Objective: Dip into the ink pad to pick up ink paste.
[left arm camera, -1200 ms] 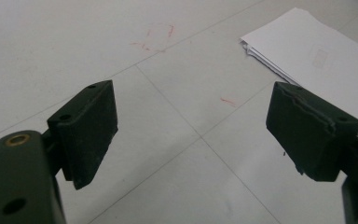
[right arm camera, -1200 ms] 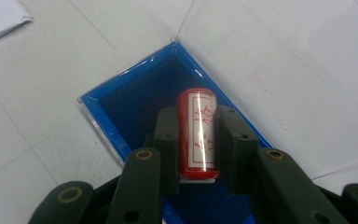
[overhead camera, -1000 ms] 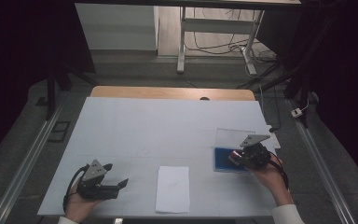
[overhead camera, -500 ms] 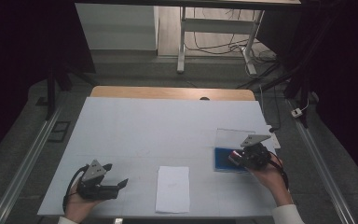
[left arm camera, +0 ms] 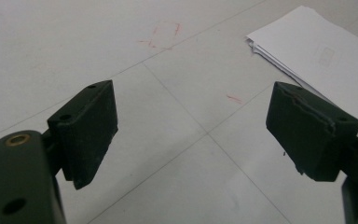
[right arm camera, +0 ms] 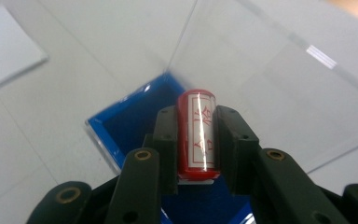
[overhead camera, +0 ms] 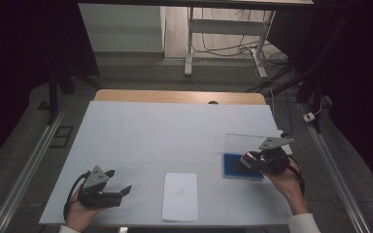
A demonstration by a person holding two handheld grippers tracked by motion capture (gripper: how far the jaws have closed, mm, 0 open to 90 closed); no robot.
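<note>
The right gripper (right arm camera: 196, 140) clamps a red cylindrical stamp (right arm camera: 196, 135) over the blue ink pad (overhead camera: 242, 166), likely for inking; the left gripper (left arm camera: 191, 135) idles, fingers wide apart and empty.

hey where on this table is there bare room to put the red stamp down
The back of the white table is bare, as is the patch between the paper and the blue ink pad box. It is crowded at the right gripper, which holds the red stamp over that box.

The high view looked forward and down over the whole tabletop (overhead camera: 175, 131). Each gripper view sat close above it; all shared the paper (overhead camera: 180, 196).
</note>
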